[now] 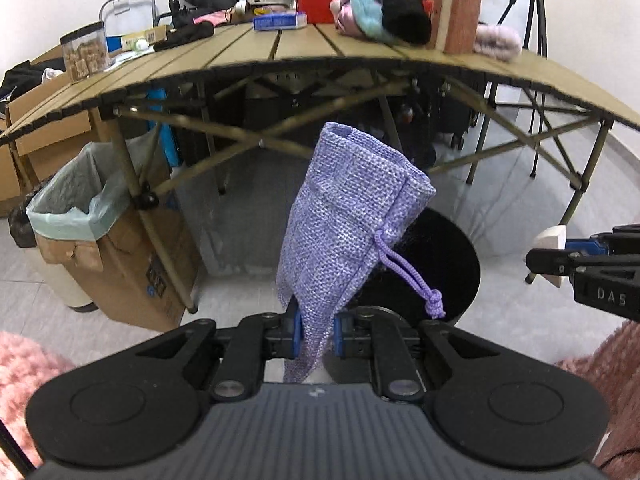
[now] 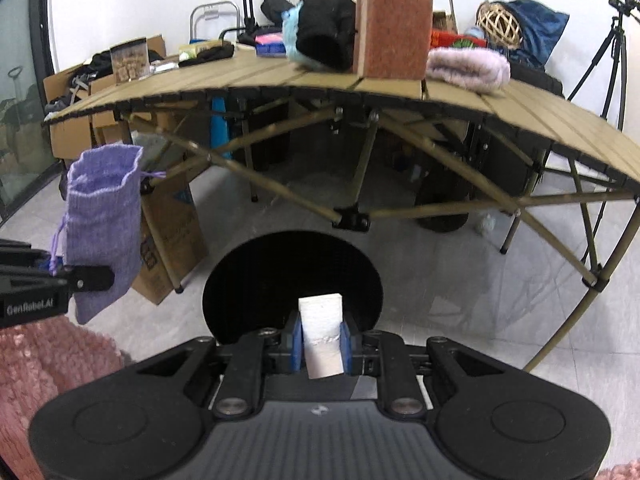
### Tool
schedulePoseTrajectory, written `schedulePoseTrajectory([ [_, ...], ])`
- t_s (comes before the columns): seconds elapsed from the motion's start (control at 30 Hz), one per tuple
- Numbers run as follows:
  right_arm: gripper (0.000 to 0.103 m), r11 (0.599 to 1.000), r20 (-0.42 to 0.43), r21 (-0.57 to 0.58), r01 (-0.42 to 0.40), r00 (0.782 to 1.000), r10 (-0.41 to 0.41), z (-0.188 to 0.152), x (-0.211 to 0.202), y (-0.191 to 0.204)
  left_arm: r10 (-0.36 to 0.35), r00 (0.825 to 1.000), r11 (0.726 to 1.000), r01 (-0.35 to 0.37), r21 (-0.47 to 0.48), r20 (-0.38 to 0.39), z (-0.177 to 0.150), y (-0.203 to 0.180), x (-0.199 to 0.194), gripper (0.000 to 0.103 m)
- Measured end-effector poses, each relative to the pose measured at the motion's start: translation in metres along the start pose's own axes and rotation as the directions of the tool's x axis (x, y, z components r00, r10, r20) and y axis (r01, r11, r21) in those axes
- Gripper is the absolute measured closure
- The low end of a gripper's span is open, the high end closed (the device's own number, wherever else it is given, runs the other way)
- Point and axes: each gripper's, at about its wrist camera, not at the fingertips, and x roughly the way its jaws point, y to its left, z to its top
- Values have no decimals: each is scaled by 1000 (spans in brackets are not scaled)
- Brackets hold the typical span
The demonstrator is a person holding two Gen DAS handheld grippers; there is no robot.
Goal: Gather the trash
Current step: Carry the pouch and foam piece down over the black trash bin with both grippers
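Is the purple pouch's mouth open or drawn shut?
Open. In the right wrist view the pouch hangs from the left gripper with its rim spread wide and wavy, and the drawstring dangles loose.

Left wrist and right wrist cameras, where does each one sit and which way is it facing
Left wrist: on left gripper, facing the folding table; it pinches a purple pouch; pink sleeves show.
Right wrist: on right gripper, same facing; it clamps a white block.
Shared: table, black bin, pouch, block.

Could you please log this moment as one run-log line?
left gripper: shut on purple drawstring pouch | right gripper: shut on white block | both above black round bin
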Motion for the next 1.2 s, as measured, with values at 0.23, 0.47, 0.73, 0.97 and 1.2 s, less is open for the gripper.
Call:
schedulePoseTrajectory([
  [0.23, 85, 1000, -59, 22, -12, 998, 13, -5, 21, 0, 29, 999, 999, -30, -24, -30, -6, 8, 5, 88],
  [0.47, 85, 999, -87, 19, -29, 996, 31, 7, 47, 12, 40, 998, 999, -42, -35, -49, -6, 12, 12, 88],
  [0.73, 85, 1000, -125, 5, -25, 992, 25, 20, 79, 18, 47, 996, 996, -53, -78, -76, -2, 21, 21, 88],
  [0.97, 85, 1000, -141, -18, -20, 990, 17, 32, 98, 23, 59, 993, 992, -69, -103, -98, 4, 26, 33, 88],
  [1.2, 85, 999, -195, -36, -22, 981, 15, 39, 119, 29, 76, 989, 989, -91, -116, -130, 10, 31, 46, 88],
])
